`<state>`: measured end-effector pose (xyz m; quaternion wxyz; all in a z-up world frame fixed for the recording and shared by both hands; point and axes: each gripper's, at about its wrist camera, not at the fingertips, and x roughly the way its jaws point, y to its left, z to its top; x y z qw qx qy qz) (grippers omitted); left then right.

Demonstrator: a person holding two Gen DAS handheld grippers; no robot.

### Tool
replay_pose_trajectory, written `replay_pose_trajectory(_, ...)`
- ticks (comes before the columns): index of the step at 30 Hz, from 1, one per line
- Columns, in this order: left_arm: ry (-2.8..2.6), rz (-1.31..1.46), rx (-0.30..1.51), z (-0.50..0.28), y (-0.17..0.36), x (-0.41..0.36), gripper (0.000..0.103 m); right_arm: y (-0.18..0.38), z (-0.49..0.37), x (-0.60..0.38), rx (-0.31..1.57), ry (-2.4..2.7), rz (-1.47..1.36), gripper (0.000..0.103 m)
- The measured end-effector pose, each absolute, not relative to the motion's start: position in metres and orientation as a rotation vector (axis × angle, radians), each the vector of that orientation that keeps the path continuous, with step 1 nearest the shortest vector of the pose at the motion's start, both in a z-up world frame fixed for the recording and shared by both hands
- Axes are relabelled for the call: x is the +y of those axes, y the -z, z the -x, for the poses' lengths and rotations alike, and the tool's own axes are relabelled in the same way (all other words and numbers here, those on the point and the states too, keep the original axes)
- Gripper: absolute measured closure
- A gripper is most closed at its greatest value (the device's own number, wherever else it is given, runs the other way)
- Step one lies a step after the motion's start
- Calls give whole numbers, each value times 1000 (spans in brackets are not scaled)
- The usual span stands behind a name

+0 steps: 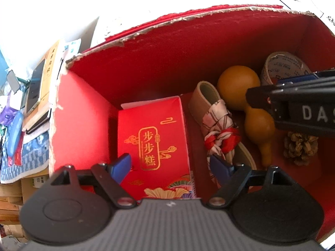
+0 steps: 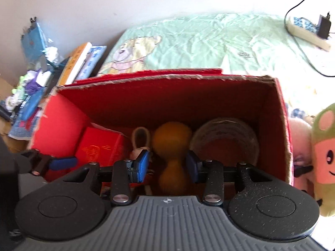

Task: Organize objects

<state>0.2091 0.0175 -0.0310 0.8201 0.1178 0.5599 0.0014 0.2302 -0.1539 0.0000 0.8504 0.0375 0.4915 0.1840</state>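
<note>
A torn red cardboard box [image 1: 188,41] holds a red gift box with gold characters [image 1: 155,133], a beige slipper with a knotted cloth and red cord [image 1: 215,121], a brown gourd [image 1: 249,98], a tape roll [image 1: 282,67] and a pine cone [image 1: 299,148]. My left gripper [image 1: 171,165] is open and empty above the gift box. My right gripper [image 2: 168,165] is open inside the box [image 2: 167,96], its fingers on either side of the gourd's neck [image 2: 173,148] without visibly closing on it. It also shows in the left wrist view [image 1: 293,102].
The box stands on a green bedsheet with a bear print [image 2: 199,44]. Books and a phone [image 1: 39,87] are stacked to the left. A plush toy [image 2: 322,159] lies right of the box. A power strip with a charger [image 2: 309,31] lies at the far right.
</note>
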Motion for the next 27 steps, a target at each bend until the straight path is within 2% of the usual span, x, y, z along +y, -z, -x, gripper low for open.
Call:
replay_pose_trajectory(17,10,-236,1176,-215,36,33,21,3,-229,-164,1004,-309,-153,61)
replay_pose_trajectory(27,5,-236,1154,-207,29,16,21,4,-230,-165,998,-283,-150,65)
